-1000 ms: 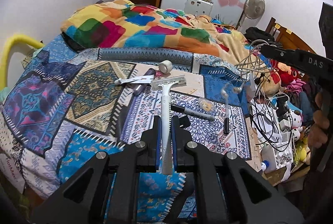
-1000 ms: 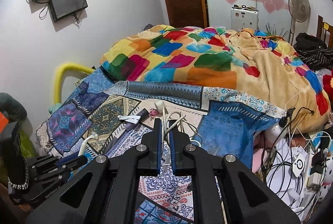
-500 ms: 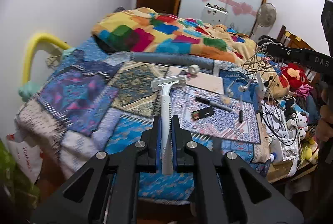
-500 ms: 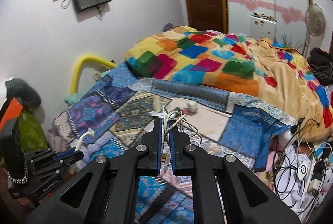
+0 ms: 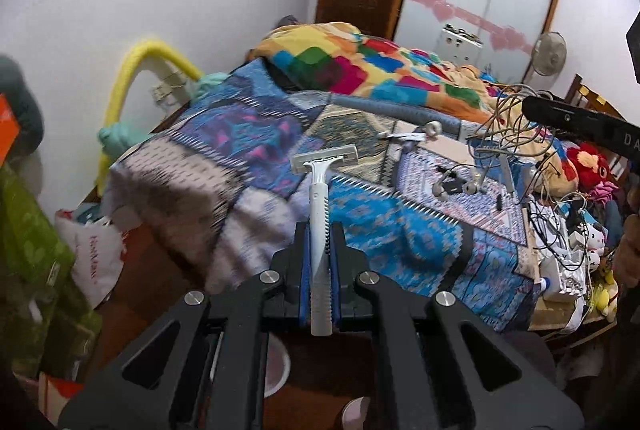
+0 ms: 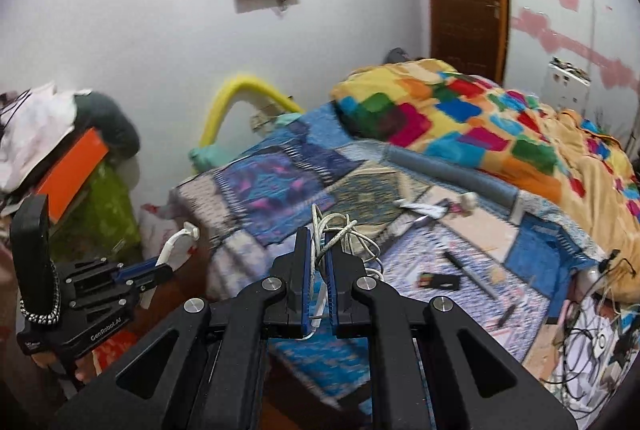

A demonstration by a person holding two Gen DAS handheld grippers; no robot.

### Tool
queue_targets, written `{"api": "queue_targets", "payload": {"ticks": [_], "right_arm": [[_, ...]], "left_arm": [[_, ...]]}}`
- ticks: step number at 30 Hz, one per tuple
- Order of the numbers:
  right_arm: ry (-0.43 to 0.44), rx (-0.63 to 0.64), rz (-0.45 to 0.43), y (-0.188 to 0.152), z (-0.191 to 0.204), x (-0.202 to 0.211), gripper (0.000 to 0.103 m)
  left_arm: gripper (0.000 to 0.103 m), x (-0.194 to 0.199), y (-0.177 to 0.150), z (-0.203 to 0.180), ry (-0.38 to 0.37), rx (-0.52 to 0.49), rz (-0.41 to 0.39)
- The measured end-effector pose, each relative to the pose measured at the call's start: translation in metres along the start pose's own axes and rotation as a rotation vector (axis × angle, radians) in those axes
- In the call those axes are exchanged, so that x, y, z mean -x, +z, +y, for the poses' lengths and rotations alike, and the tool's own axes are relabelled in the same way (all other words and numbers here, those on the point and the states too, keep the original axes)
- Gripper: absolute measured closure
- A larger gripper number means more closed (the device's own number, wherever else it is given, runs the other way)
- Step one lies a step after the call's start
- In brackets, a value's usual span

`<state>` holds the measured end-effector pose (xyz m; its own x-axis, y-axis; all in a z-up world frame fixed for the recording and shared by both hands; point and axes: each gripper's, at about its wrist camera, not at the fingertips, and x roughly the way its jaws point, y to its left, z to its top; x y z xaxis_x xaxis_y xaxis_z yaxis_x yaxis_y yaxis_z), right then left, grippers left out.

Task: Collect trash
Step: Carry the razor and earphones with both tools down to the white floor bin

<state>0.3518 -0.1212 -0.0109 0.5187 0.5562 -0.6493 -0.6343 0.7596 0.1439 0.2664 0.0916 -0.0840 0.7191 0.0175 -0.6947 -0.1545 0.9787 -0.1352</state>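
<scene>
My left gripper (image 5: pixel 319 230) is shut on a white disposable razor (image 5: pixel 319 190), whose head sticks out ahead of the fingers. It hangs beyond the near corner of the patterned bed (image 5: pixel 256 134). My right gripper (image 6: pixel 318 236) is shut on a tangle of white cable (image 6: pixel 344 230) with loops bulging to the right. In the right wrist view the left gripper (image 6: pixel 158 270) shows at lower left with the razor (image 6: pixel 176 240) in it. The right gripper (image 5: pixel 532 109) with its dangling cables (image 5: pixel 500 118) shows at the right edge of the left wrist view.
On the bedspread lie a roll of tape (image 5: pixel 434 128), earphones (image 5: pixel 456 186), a pen (image 6: pixel 456 262) and a small black pack (image 6: pixel 438 282). A green bag (image 5: pixel 28 242) and a white plastic bag (image 5: pixel 94 262) sit on the floor at left. Cables and plush toys (image 5: pixel 588 166) crowd the right.
Both grippers have drawn back and to the left from over the bedspread to its near left corner, each keeping its hold. The floor and the bags at left have come into view.
</scene>
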Motion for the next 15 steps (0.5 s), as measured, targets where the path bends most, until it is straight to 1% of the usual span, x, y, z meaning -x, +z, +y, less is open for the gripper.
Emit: {"api": "queue_targets", "payload": {"ticks": [7,11,15], "right_arm": [[0.065,0.039,0.056,-0.018,0.053,-0.025,0.096],[0.095,0.054,0.104,-0.031,0.081,-0.044,0.096],[0.117,0.075,0.152,-0.044,0.106,-0.065,0.096]], "left_arm": [[0.095,0.022,-0.035,0.052,0.061,0.049,0.025],[0.095,0.024,-0.056,0.074,0.085,0.076,0.049],[0.095,0.017,-0.073,0.095,0.101,0.114,0.083]]}}
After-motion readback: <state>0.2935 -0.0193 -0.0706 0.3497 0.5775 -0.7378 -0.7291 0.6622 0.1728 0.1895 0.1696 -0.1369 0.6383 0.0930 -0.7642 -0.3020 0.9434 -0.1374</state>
